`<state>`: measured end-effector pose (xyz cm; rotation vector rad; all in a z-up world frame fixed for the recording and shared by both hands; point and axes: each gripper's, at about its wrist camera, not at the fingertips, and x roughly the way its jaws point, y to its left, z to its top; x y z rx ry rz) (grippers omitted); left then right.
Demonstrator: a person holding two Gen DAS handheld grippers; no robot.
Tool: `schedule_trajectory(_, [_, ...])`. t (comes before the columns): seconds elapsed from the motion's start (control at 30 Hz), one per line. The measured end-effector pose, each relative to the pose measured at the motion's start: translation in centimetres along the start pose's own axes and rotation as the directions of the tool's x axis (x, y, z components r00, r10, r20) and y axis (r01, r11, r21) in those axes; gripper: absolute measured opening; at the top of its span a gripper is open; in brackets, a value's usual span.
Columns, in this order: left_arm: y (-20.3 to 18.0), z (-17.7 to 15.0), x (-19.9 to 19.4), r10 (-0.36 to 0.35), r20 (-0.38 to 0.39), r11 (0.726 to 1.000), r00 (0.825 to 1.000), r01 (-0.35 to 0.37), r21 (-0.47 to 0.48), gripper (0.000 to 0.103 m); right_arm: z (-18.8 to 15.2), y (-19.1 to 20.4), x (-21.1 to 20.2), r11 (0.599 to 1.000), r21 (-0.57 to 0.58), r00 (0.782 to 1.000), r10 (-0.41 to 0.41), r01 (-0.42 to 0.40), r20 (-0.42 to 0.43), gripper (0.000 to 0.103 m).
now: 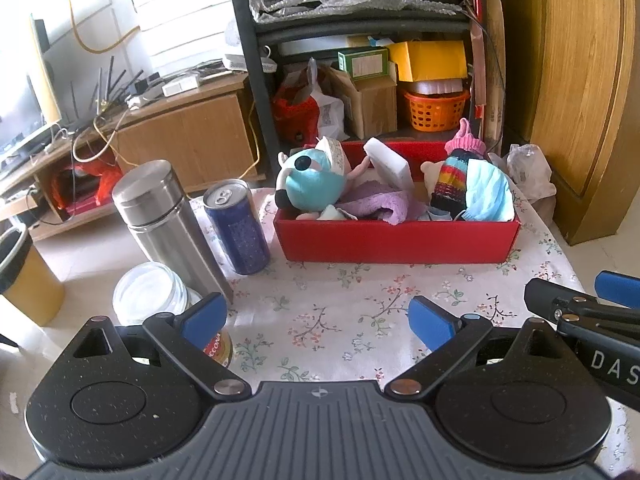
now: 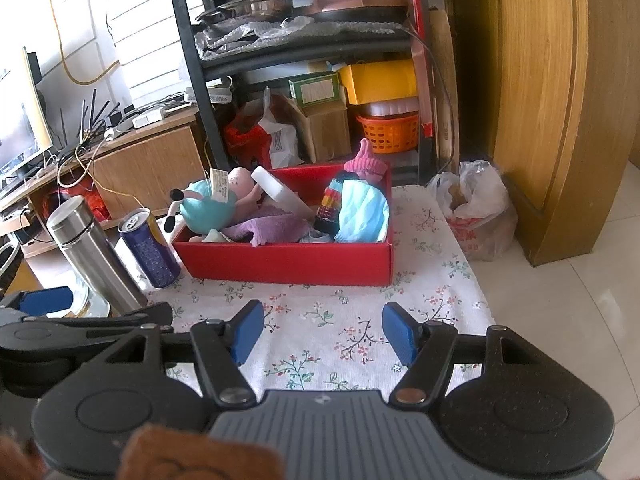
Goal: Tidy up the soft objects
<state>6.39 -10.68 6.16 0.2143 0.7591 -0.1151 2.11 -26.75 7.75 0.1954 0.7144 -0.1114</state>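
My left gripper (image 1: 318,322) and right gripper (image 2: 322,334) hang with jaws apart and nothing between them, low in frame above the floral tablecloth (image 1: 340,300). At centre, the red box (image 1: 396,240) holds a teal plush (image 1: 310,186), purple cloth (image 1: 380,204), striped sock (image 1: 450,184) and blue mask (image 1: 490,192). A steel flask (image 1: 168,224) and blue can (image 1: 238,228) stand left of it.

Steel flask (image 1: 168,224) beside blue can (image 1: 236,228) on floral tablecloth (image 1: 340,312), glass jar (image 1: 150,296), orange basket (image 1: 436,110), plastic bag (image 2: 476,216) on floor
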Motion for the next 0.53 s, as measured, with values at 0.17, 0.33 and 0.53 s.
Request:
schedule_trajectory(0.17, [0.18, -0.04, 0.02, -0.016, 0.001, 1.0, 1.0, 0.016, -0.012, 0.094, 0.09, 0.04, -0.12, 1.0, 0.003, 1.0, 0.004, -0.004, 0.003, 0.039])
schedule_trajectory(0.33, [0.78, -0.14, 0.27, -0.058, -0.002, 0.997, 0.998, 0.058, -0.059, 0.097, 0.19, -0.18, -0.29, 1.0, 0.023, 1.0, 0.019, -0.019, 0.012, 0.039])
schedule_trajectory(0.53, [0.41, -0.13, -0.21, -0.037, 0.047, 0.999, 0.998, 0.038, -0.02, 0.097, 0.25, -0.05, -0.43, 0.999, 0.024, 0.999, 0.025, -0.025, 0.023, 0.039])
